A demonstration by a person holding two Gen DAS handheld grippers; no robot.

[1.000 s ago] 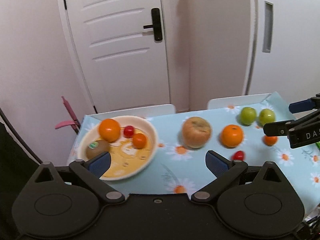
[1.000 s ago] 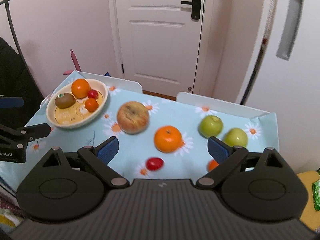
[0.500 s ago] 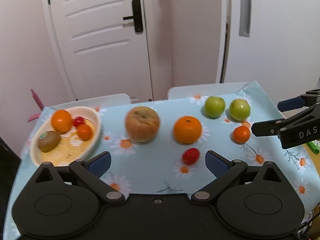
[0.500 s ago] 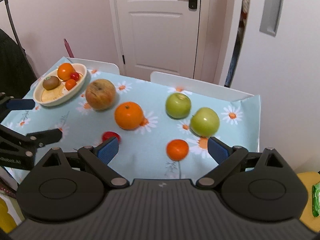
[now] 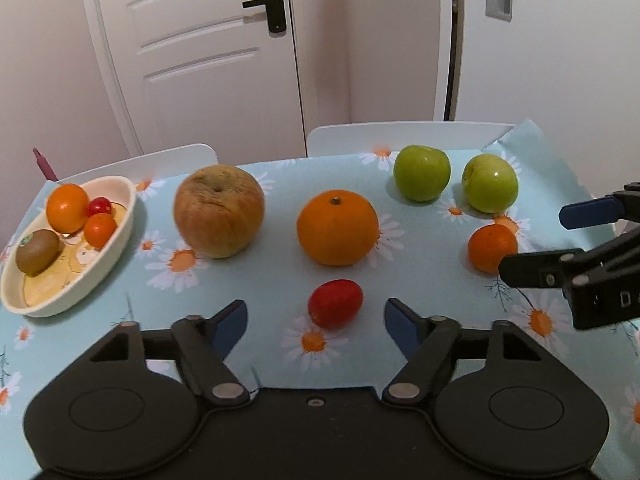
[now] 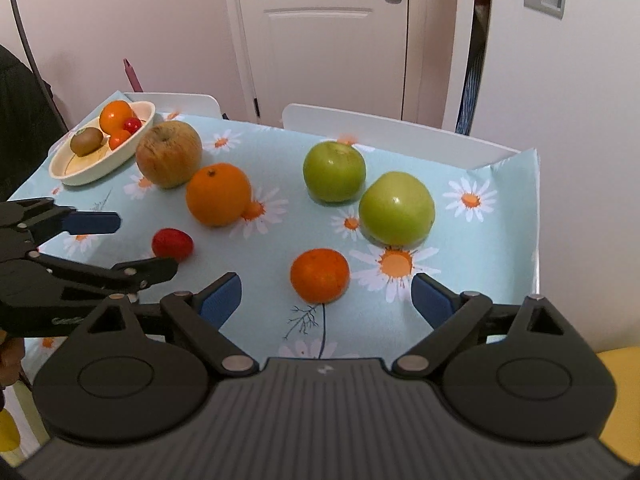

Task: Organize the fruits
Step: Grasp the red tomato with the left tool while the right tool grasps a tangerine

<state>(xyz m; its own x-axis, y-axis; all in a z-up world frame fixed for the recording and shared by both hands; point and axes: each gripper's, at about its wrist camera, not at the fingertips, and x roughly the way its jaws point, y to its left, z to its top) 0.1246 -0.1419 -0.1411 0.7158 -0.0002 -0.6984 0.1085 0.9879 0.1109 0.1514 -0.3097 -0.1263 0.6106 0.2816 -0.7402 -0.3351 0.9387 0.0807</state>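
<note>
Small glossy red oval tomato (image 5: 335, 303) lies on the daisy-print blue tablecloth (image 5: 272, 280), in front of a large orange (image 5: 337, 227). In the right wrist view a black finger hides its lower edge. Left gripper (image 5: 315, 320): jaws apart, just been closing, tomato between the tips, untouched. Right gripper (image 6: 326, 295) stands open around a small mandarin (image 6: 319, 275).

The right gripper (image 6: 326, 294) is hovering open just before the small orange (image 6: 319, 275), the green apple (image 6: 396, 208) lying beyond it.
</note>
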